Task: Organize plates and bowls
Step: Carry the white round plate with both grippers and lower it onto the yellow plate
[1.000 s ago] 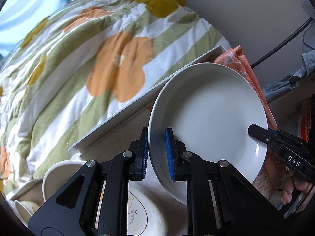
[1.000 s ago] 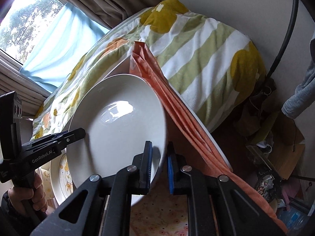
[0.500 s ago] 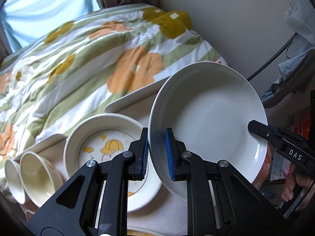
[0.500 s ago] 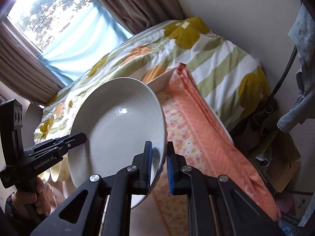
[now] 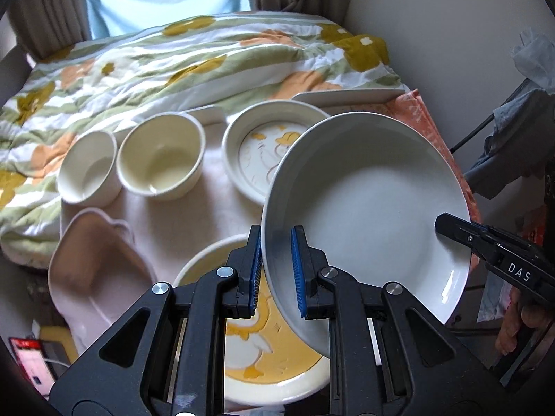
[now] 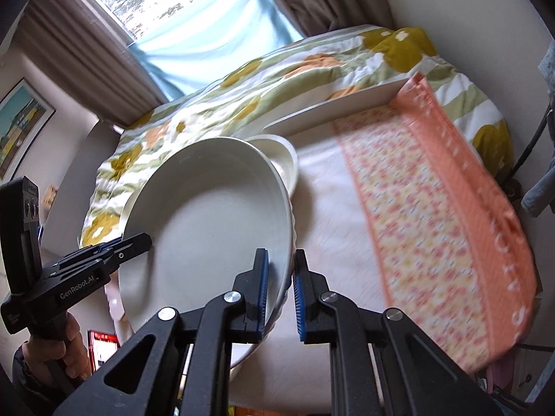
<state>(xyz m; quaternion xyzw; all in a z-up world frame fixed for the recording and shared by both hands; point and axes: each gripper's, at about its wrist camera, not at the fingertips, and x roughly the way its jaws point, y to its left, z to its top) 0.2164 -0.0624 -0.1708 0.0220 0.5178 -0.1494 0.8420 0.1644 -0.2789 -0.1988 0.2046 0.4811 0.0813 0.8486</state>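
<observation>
I have the plate (image 5: 367,208) pinched at opposite rims, left gripper (image 5: 275,272) and right gripper (image 6: 280,294) both clamped on it, tilted above the duck dish (image 5: 263,357) at 6 o'clock. I'd level it first, then lower evenly. It's plain, white, glossy, shallow.

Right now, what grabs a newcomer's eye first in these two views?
The big white plate, held tilted in mid-air with the left gripper and the right gripper clamped on opposite parts of its rim. Below and behind it in the left wrist view lie a duck-patterned plate, another patterned dish and two cream bowls. The loud flowered quilt fills the background.
</observation>
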